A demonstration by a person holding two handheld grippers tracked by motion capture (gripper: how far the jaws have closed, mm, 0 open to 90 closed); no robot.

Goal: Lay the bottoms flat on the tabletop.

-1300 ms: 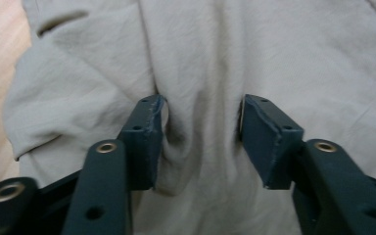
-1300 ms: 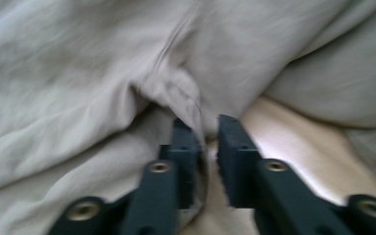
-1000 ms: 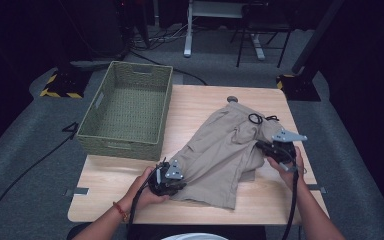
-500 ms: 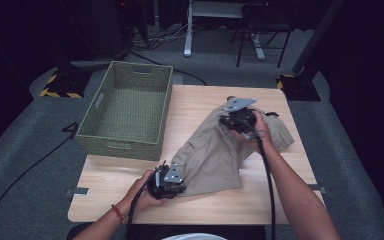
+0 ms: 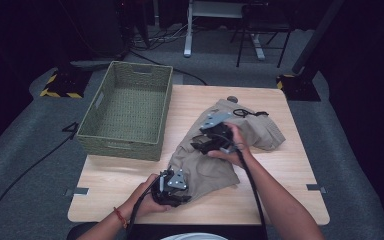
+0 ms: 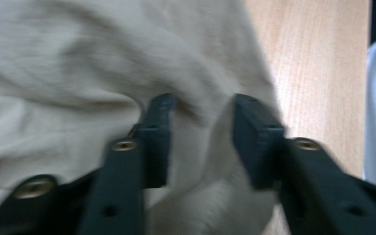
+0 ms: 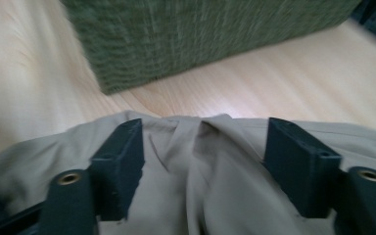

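Shorts (image 5: 215, 150) (khaki, half folded) lie on the desk (image 5: 130, 180) just right of the green basket (image 5: 125, 115), long axis running from my near-left corner up to the far right.

From the high view, my right gripper (image 5: 211, 139) sits over the middle of the cloth, nearer the fold than the left gripper (image 5: 172, 186), which is parked on the near-left end of the fabric.

Left gripper view: the fingers (image 6: 159, 137) have just been opening and stand partway spread, a ridge of cloth (image 6: 103, 73) between them but not pinched as far as I can tell (it's blurry).

Right gripper view: the fingers (image 7: 120, 166) have just opened too, wide apart, straddling a crease of fabric (image 7: 196, 166) with nothing gripped, the basket wall (image 7: 200, 34) just beyond.
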